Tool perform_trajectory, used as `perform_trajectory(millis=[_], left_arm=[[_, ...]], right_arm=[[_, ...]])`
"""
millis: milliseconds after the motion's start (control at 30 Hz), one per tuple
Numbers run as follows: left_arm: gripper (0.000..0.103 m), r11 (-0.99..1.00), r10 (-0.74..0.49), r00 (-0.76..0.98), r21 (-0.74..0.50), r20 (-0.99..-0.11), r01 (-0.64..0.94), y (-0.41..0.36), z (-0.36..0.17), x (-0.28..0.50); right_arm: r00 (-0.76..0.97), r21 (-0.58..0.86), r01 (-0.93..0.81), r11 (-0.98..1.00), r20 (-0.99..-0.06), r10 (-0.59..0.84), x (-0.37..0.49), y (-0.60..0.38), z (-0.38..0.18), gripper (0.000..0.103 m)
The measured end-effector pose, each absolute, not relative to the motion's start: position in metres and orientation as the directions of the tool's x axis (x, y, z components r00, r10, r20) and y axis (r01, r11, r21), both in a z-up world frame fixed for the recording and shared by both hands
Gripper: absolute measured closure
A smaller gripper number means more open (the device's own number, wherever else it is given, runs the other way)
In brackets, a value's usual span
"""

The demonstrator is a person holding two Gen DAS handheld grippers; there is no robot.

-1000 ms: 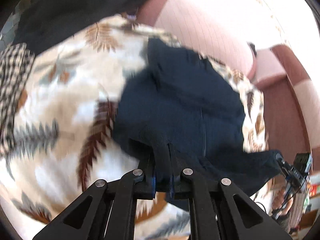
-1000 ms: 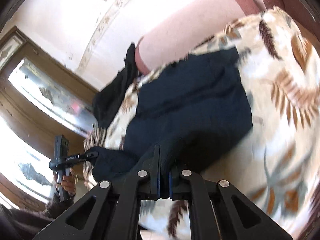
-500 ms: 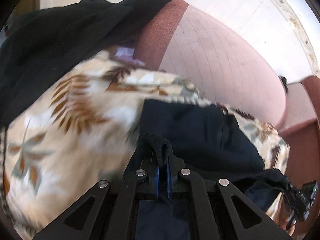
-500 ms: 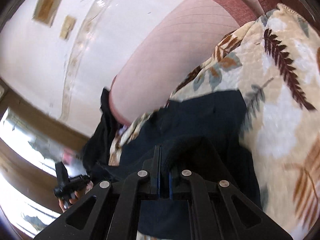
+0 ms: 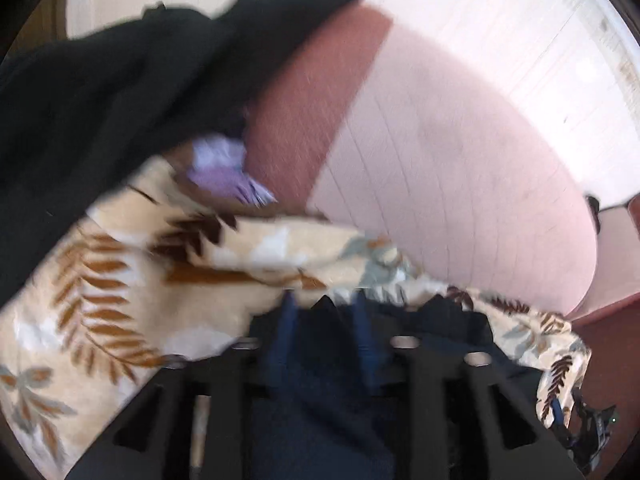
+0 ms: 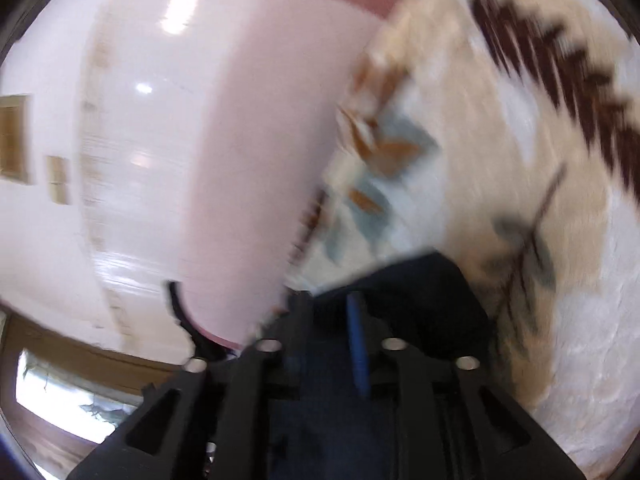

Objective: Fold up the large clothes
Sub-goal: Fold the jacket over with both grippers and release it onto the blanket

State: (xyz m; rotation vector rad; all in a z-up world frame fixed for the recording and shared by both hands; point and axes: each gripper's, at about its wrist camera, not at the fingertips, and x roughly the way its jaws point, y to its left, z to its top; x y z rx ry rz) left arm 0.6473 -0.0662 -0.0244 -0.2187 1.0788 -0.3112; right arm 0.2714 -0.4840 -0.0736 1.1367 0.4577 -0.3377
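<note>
The dark navy garment lies on a leaf-patterned blanket, close under both cameras. My left gripper stands open over the garment's far edge, navy cloth showing between its blue-padded fingers. My right gripper is open too, over the same garment, with one blue pad clearly apart from the other finger. Both views are blurred by motion. The right gripper also shows at the lower right of the left wrist view.
A pink sofa backrest with a darker red panel rises just behind the blanket. A black garment drapes over the backrest at left, with a lilac cloth under it. A white wall is behind.
Both grippers moved forward toward the sofa back, carrying the garment's edge over, and have opened from shut on the cloth. The garment now lies beneath them.
</note>
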Motion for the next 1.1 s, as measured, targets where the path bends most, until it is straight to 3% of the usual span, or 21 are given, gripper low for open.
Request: perform_trajectory(millis=[33, 67, 167, 333, 367, 433, 467, 500, 600, 700, 767, 833, 900, 967, 1000, 1067, 1100], left_arm=[[0.047, 0.933, -0.359, 0.442, -0.327, -0.822, 0.150, -0.060, -0.022, 0.644], [0.045, 0.931, -0.364, 0.433, -0.326, -0.824, 0.163, -0.056, -0.023, 0.640], [0.041, 0.929, -0.366, 0.360, -0.311, -0.858, 0.202, -0.053, -0.047, 0.627], [0.043, 0.946, -0.291, 0.215, -0.246, -0.932, 0.212, -0.069, -0.109, 0.614], [0.055, 0.947, -0.282, 0.197, -0.239, -0.939, 0.215, -0.076, -0.117, 0.612], [0.072, 0.952, -0.259, 0.233, -0.207, -0.937, 0.227, -0.085, -0.116, 0.608], [0.085, 0.954, -0.254, 0.262, -0.195, -0.931, 0.229, -0.089, -0.112, 0.608], [0.089, 0.954, -0.257, 0.287, -0.193, -0.923, 0.231, -0.091, -0.106, 0.609], [0.092, 0.962, -0.237, 0.368, -0.163, -0.899, 0.221, -0.096, -0.094, 0.616], [0.091, 0.975, -0.177, 0.382, -0.108, -0.907, 0.195, -0.101, -0.105, 0.624], [0.090, 0.983, -0.113, 0.372, -0.048, -0.921, 0.179, -0.110, -0.119, 0.628], [0.089, 0.983, -0.135, 0.362, -0.078, -0.922, 0.169, -0.107, -0.117, 0.630], [0.088, 0.971, -0.214, 0.353, -0.158, -0.911, 0.181, -0.099, -0.105, 0.627], [0.081, 0.946, -0.313, 0.341, -0.258, -0.887, 0.196, -0.084, -0.090, 0.622], [0.078, 0.929, -0.362, 0.354, -0.303, -0.863, 0.210, -0.077, -0.081, 0.617], [0.067, 0.928, -0.366, 0.394, -0.300, -0.843, 0.221, -0.073, -0.073, 0.605], [0.065, 0.940, -0.331, 0.400, -0.262, -0.854, 0.219, -0.076, -0.077, 0.600]], right_arm=[[0.838, 0.740, 0.512, 0.436, -0.543, -0.062, 0.268, -0.482, -0.066, 0.039], [0.817, 0.701, 0.538, 0.469, -0.570, -0.086, 0.267, -0.480, -0.063, 0.034], [0.752, 0.613, 0.590, 0.526, -0.654, -0.082, 0.274, -0.474, -0.068, 0.034], [0.698, 0.542, 0.598, 0.591, -0.714, -0.052, 0.301, -0.451, -0.089, 0.034], [0.683, 0.518, 0.599, 0.610, -0.728, -0.053, 0.308, -0.447, -0.091, 0.034], [0.622, 0.420, 0.603, 0.678, -0.780, -0.070, 0.324, -0.430, -0.092, 0.051], [0.589, 0.363, 0.610, 0.704, -0.802, -0.096, 0.328, -0.425, -0.091, 0.089], [0.576, 0.316, 0.601, 0.734, -0.808, -0.123, 0.331, -0.419, -0.085, 0.095], [0.727, 0.407, 0.537, 0.739, -0.668, -0.160, 0.305, -0.418, -0.050, 0.101], [0.767, 0.526, 0.575, 0.627, -0.612, -0.191, 0.282, -0.448, -0.054, 0.101], [0.700, 0.519, 0.645, 0.562, -0.696, -0.161, 0.290, -0.465, -0.085, 0.101], [0.594, 0.459, 0.720, 0.521, -0.795, -0.120, 0.294, -0.470, -0.120, 0.099], [0.640, 0.533, 0.704, 0.470, -0.762, -0.095, 0.277, -0.472, -0.126, 0.094], [0.671, 0.556, 0.698, 0.451, -0.729, -0.139, 0.259, -0.469, -0.110, 0.081], [0.699, 0.578, 0.672, 0.463, -0.702, -0.137, 0.254, -0.466, -0.102, 0.080], [0.770, 0.628, 0.593, 0.503, -0.626, -0.126, 0.242, -0.454, -0.086, 0.076], [0.788, 0.637, 0.569, 0.520, -0.604, -0.123, 0.239, -0.447, -0.083, 0.066]])
